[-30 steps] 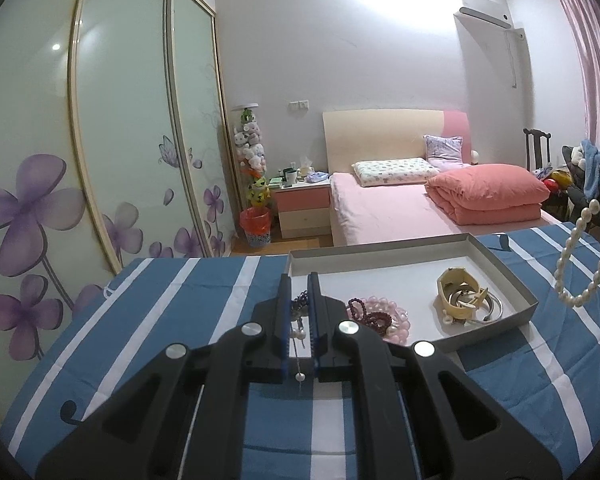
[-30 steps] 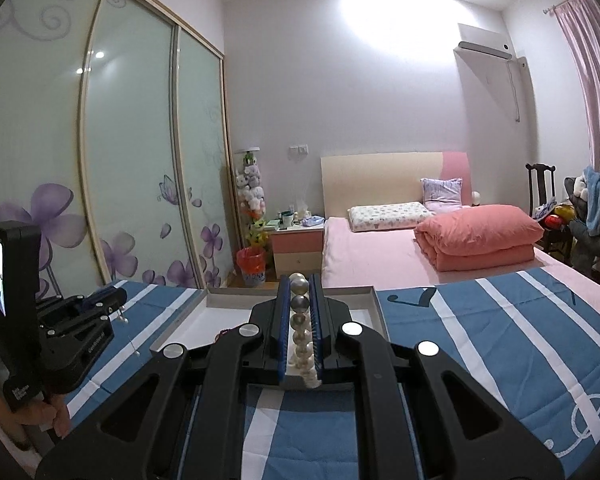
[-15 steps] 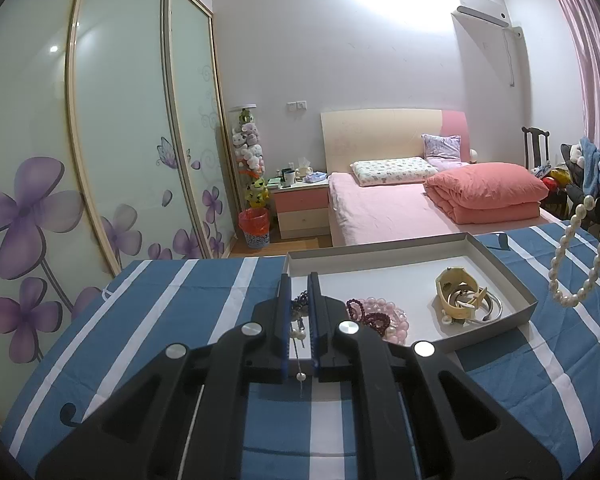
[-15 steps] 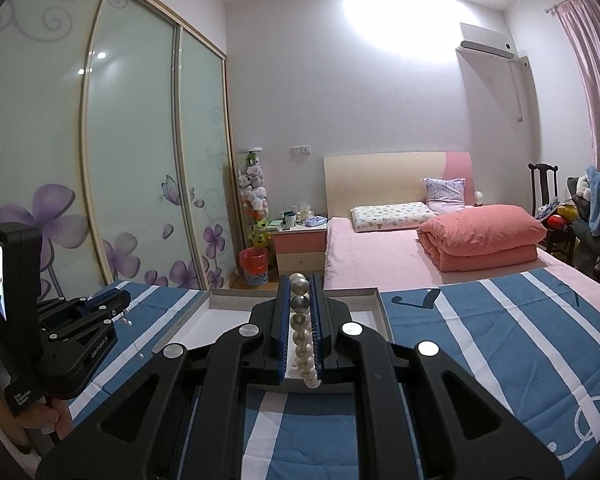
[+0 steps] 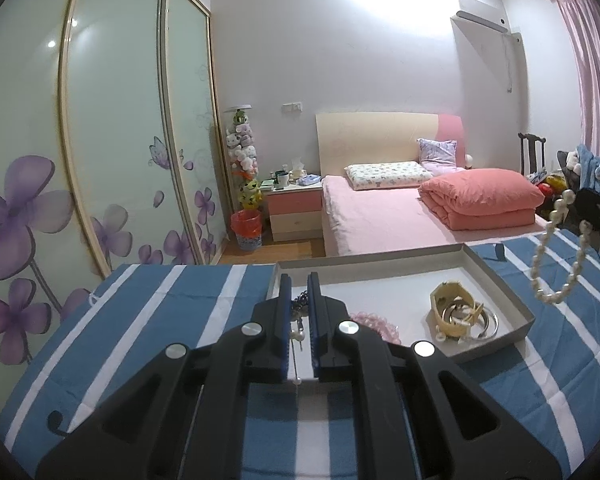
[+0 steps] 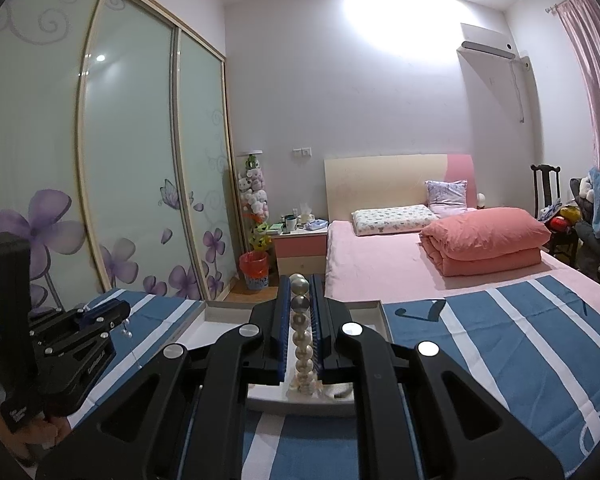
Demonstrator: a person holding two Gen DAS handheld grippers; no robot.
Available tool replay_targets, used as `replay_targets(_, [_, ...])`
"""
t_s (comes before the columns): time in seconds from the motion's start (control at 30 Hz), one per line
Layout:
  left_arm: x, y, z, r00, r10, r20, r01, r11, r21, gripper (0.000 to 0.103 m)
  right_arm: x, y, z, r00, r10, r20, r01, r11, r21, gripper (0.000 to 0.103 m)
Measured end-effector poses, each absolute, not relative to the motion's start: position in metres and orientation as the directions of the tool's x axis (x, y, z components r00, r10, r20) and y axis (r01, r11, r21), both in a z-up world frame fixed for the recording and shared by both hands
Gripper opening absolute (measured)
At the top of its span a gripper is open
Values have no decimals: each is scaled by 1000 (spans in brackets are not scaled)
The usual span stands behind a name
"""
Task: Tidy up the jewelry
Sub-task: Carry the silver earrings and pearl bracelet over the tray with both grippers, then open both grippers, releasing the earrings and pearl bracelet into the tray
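I had both grippers loaded over the striped desk (image 5: 148, 320). Left gripper (image 5: 299, 304): jaws clamped on a thin chain (image 5: 299, 320) with small pearls, hanging over the near left corner of the tray (image 5: 512, 304). Right gripper (image 6: 300, 312): jaws clamped on the pearl strand (image 6: 301, 336), whose loop dangled beyond the tray's right edge in the left view. Already in the tray: pink beads (image 5: 376, 322), a cream bangle (image 5: 448, 312) and silver rings (image 5: 482, 322).

Step in hand, as I judged it: carrying two pieces to the tray. Next move calls for lowering each over bare tray floor, clear of the other pieces, before parting the jaws, so the strands do not tangle.

White lettering on the left gripper's body, seen from the right view, was too small to read.
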State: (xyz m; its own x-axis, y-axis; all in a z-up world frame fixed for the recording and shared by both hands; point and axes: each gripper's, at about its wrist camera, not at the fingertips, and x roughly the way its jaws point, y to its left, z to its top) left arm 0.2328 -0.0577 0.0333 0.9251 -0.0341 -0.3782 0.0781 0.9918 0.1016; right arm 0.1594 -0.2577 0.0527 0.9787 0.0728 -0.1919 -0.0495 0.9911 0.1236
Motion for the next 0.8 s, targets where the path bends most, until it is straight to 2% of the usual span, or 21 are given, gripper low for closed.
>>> replay_targets(0.3, [280, -73, 21, 931, -44, -362, 71, 995, 62, 9, 210, -253, 43, 977, 76, -201, -58, 994, 98, 11])
replay_targets(0.6, [305, -90, -12, 905, -73, -419, 112, 991, 69, 9, 233, -257, 15, 962, 103, -251, -70, 988, 136, 11])
replay_targets(0.8, [309, -91, -14, 906, -79, -415, 117, 991, 67, 9, 239, -258, 12, 958, 110, -263, -72, 986, 150, 11])
